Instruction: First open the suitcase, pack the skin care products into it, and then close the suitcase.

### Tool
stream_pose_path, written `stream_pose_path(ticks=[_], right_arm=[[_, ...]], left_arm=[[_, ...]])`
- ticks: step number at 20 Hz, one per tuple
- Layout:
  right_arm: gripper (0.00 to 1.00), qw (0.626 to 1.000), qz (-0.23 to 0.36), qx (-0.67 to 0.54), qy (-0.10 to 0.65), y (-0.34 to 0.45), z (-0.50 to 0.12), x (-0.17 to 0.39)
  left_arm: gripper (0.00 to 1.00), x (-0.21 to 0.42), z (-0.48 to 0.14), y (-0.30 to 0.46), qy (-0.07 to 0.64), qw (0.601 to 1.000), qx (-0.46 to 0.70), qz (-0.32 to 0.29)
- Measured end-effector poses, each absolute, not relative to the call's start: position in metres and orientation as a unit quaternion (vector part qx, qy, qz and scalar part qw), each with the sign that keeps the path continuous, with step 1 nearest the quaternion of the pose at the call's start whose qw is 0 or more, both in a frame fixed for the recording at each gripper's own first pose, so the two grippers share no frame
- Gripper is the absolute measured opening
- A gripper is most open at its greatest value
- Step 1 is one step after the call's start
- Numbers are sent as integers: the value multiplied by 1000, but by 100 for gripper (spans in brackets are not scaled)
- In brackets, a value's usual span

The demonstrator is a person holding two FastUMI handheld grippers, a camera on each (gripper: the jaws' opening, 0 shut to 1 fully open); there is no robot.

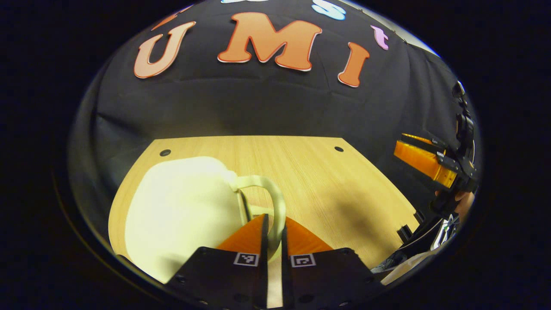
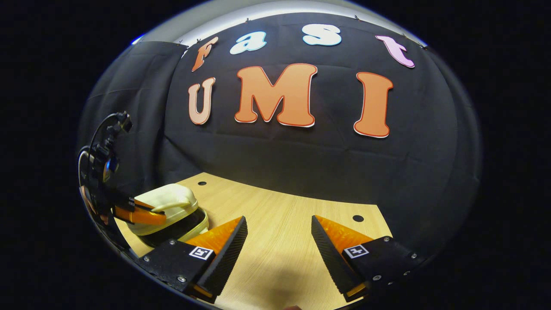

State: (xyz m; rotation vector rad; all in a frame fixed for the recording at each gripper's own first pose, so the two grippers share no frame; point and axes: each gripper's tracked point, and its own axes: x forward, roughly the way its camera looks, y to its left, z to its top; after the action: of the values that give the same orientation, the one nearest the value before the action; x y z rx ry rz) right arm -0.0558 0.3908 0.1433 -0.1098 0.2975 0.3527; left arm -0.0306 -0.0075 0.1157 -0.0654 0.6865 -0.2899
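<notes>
A cream suitcase lies on the wooden table at the left of the left gripper view. Its looped handle runs between the fingers of my left gripper, which is shut on it. In the right gripper view the suitcase sits at the far left with its lid raised a little, and a dark gap shows under the lid. There the left gripper holds the handle. My right gripper hangs open over bare table, well to the right of the suitcase, with nothing between its fingers.
The wooden table has small round holes near its far corners and ends at the black cloth wall. The right gripper and the hand holding it sit beyond the table's right edge. Dark and white clutter lies low at the right.
</notes>
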Motion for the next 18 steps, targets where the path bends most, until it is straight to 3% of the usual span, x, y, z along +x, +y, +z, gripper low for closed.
stream_pose_path(ticks=[4,5,9,11,12,14,16,17,18], right_arm=[[95,973,174,-49,145,383,148,-61],[95,974,173,-49,141,382,150,-62],[95,978,169,-41,118,387,164,-65],[95,980,166,-42,97,390,176,-64],[95,982,164,-44,88,393,182,-63],[99,983,162,-43,77,397,192,-63],[94,982,171,-23,78,404,199,-66],[99,983,172,-16,70,406,208,-66],[94,983,170,-15,62,407,215,-65]], left_arm=[[31,-35,89,-25,363,921,-9,-145],[31,-31,94,-29,355,924,-3,-145],[53,-22,141,-40,289,948,0,-132],[75,-12,169,-43,255,959,0,-121],[93,-10,182,-39,237,965,3,-109],[96,-8,214,-34,205,975,5,-90],[96,-2,245,-28,166,984,8,-62],[96,1,262,-23,144,988,8,-48],[96,-2,273,-20,124,992,6,-34]])
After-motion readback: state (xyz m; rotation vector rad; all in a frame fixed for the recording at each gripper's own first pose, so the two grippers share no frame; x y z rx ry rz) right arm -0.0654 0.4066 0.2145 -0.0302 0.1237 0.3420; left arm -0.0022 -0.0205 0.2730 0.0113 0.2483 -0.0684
